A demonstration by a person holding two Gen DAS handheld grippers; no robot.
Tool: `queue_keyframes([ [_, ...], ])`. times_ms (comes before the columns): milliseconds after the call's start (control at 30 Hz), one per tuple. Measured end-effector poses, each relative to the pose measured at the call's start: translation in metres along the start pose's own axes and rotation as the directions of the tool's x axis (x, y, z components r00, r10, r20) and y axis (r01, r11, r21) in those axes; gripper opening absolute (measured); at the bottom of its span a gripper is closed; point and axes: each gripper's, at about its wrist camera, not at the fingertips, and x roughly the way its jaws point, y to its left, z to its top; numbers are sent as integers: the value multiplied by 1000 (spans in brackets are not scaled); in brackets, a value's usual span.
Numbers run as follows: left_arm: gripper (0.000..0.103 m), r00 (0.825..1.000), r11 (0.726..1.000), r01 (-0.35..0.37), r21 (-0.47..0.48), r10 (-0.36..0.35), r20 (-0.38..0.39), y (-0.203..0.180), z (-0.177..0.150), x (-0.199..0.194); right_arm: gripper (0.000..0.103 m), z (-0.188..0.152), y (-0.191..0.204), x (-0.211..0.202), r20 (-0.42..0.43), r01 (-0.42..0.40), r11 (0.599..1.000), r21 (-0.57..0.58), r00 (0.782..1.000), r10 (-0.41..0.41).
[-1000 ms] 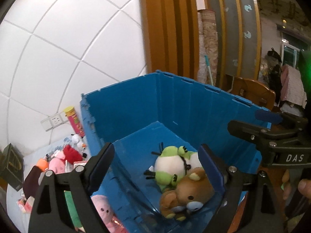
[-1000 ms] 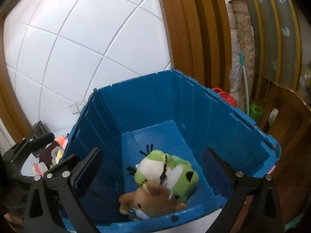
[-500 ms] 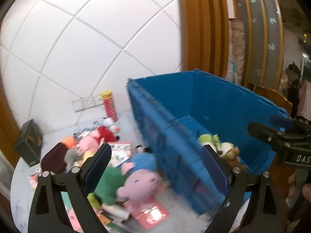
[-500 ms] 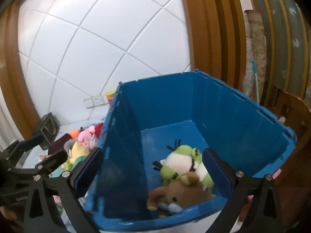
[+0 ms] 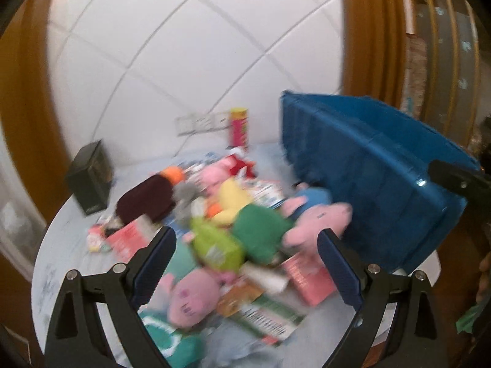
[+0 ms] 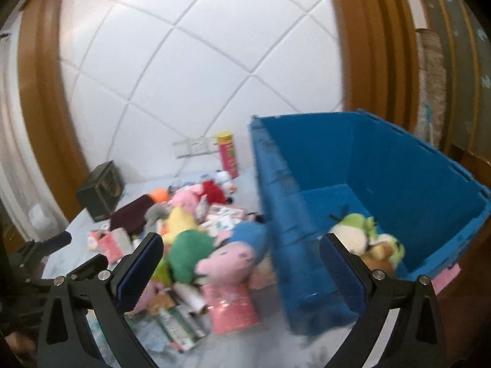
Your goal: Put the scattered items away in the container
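A blue crate (image 6: pixel 399 165) stands on the right of a pale round table (image 5: pixel 64 245); a green frog plush (image 6: pixel 356 230) and a brown bear plush (image 6: pixel 380 254) lie inside it. Left of the crate is a heap of soft toys and boxes: a pink pig in blue (image 5: pixel 316 214), a green plush (image 5: pixel 260 230), a yellow plush (image 5: pixel 230 196), a second pink pig (image 5: pixel 193 297). My left gripper (image 5: pixel 245 270) hangs open above the heap, holding nothing. My right gripper (image 6: pixel 239 271) is open too, over the crate's left wall and the heap. Both views are blurred.
A dark box (image 5: pixel 90 178) sits at the table's far left. A red and yellow tube (image 5: pixel 239 128) stands by the white tiled wall and its sockets (image 5: pixel 199 121). Pink cartons (image 5: pixel 307 276) and a green and white box (image 5: pixel 270 316) lie near the table's front edge. Wooden pillars flank the wall.
Both grippers have swung left, away from above the crate's inside and toward the toy heap. The crate now sits at the right of both views. Both grippers stay open and hold nothing.
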Motion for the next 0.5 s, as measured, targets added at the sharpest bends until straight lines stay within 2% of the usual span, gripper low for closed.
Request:
queue_keyframes([
  [167, 94, 995, 996, -65, -61, 60, -76, 64, -44, 7, 103, -28, 48, 24, -68, -41, 999, -21, 997, 39],
  [267, 94, 987, 990, -111, -84, 99, -129, 94, -71, 14, 103, -49, 72, 40, -112, -73, 997, -28, 991, 69],
  [500, 94, 969, 978, -163, -129, 134, -208, 136, -113, 28, 103, -86, 100, 74, -205, -114, 993, -25, 973, 106],
])
